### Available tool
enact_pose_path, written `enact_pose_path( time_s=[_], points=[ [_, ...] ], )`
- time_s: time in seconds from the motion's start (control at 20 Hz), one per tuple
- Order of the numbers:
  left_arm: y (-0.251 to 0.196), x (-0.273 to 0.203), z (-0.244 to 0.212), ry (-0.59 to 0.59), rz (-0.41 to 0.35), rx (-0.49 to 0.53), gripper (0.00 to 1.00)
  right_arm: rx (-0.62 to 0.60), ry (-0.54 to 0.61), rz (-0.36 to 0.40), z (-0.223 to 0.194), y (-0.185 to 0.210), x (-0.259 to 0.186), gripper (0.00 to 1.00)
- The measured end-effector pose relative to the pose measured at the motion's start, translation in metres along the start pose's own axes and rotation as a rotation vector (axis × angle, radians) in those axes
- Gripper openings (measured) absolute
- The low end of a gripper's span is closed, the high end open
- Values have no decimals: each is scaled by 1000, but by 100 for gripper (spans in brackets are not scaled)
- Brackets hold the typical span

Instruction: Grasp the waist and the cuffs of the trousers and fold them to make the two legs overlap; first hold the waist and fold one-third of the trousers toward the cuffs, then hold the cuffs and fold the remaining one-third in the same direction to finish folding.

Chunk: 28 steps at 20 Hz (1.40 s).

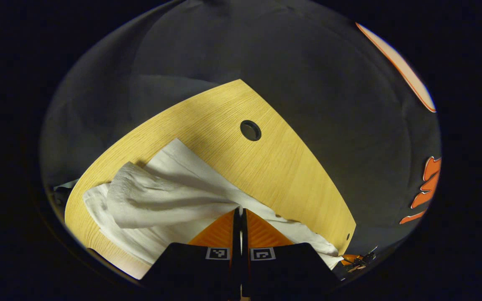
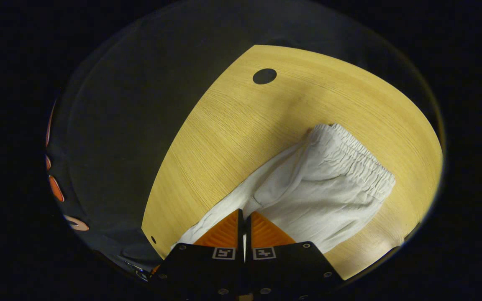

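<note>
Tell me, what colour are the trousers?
White. The trousers show best in the right gripper view, lying on the table.

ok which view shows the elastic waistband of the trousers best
The right gripper view: the gathered waistband lies flat on the table in full view, from end to end. In the left gripper view the trousers show as a raised fold of white cloth, and I cannot pick out the waistband there.

No words, brands or numbers can be read. The sole signs are small square black-and-white coded markers, a pair on the left gripper [image 1: 241, 211] body and a pair on the right gripper [image 2: 244, 215] body, just behind the jaws.
</note>
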State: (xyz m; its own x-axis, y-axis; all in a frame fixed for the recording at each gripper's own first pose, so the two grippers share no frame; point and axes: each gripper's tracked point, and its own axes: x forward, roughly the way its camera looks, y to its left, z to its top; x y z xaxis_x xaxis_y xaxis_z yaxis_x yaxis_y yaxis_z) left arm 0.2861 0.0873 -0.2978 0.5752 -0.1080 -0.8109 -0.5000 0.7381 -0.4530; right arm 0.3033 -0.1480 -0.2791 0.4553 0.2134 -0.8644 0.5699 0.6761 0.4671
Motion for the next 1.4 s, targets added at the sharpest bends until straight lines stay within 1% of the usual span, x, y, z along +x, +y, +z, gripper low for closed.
enact_pose_path(
  time_s=[0.1, 0.2, 0.35, 0.4, 0.45, 0.5, 0.55, 0.6, 0.65, 0.7, 0.75, 0.8, 0.85, 0.9, 0.95, 1.0, 1.1, 1.2, 1.3, 1.35, 1.4],
  points=[
    [3, 19, -1, 22, 29, 6, 4, -37, 31, -12, 0, 1, 22, 2],
    [3, 23, 0, 29, 50, 32, 4, -83, 46, -15, 2, 1, 30, 2],
    [-3, 23, 9, 4, 51, 70, 6, -59, 53, 2, 2, 5, 38, 5],
    [0, 28, 12, -17, 73, 95, 16, -50, 55, 15, 2, 9, 39, 14],
    [3, 25, 20, -38, 89, 120, 21, -53, 59, 33, 2, 15, 39, 23],
    [4, 22, 25, -56, 97, 135, 34, -59, 61, 48, 1, 18, 37, 43],
    [3, 17, 27, -66, 101, 145, 54, -72, 53, 54, 1, 22, 33, 54],
    [0, 13, 28, -73, 96, 147, 74, -94, 32, 55, 2, 23, 28, 73],
    [-2, 8, 28, -81, 90, 143, 94, -117, 13, 54, 2, 23, 20, 82],
    [-3, 1, 30, -94, 91, 140, 96, -137, -6, 51, 2, 21, 11, 97],
    [-3, -6, 32, -114, 91, 140, 96, -151, -23, 49, 3, 22, -2, 100],
    [-2, -15, 35, -141, 105, 143, 100, -166, -37, 55, 4, 24, -15, 98],
    [-2, -23, 35, -164, 115, 147, 100, -178, -54, 62, 3, 24, -28, 98],
    [-7, -32, 35, -183, 101, 154, 96, -187, -72, 73, 2, 24, -41, 99],
    [-10, -38, 32, -199, 80, 161, 99, -192, -92, 86, 2, 24, -55, 99],
    [-13, -47, 30, -217, 68, 175, 99, -193, -116, 100, 2, 22, -71, 99],
    [-17, -67, 34, -298, 72, 218, 100, -181, -158, 141, 2, 13, -97, 99],
    [-35, -89, 38, -371, 29, 262, 99, -144, -191, 158, 3, -1, -109, 99],
    [-43, -111, 36, -425, -12, 302, 100, -105, -227, 157, 3, -25, -118, 99],
    [-48, -119, 36, -453, -18, 332, 100, -83, -245, 146, 4, -39, -124, 98],
    [-50, -127, 37, -487, -9, 376, 99, -63, -261, 135, 5, -54, -128, 98]
  ],
)
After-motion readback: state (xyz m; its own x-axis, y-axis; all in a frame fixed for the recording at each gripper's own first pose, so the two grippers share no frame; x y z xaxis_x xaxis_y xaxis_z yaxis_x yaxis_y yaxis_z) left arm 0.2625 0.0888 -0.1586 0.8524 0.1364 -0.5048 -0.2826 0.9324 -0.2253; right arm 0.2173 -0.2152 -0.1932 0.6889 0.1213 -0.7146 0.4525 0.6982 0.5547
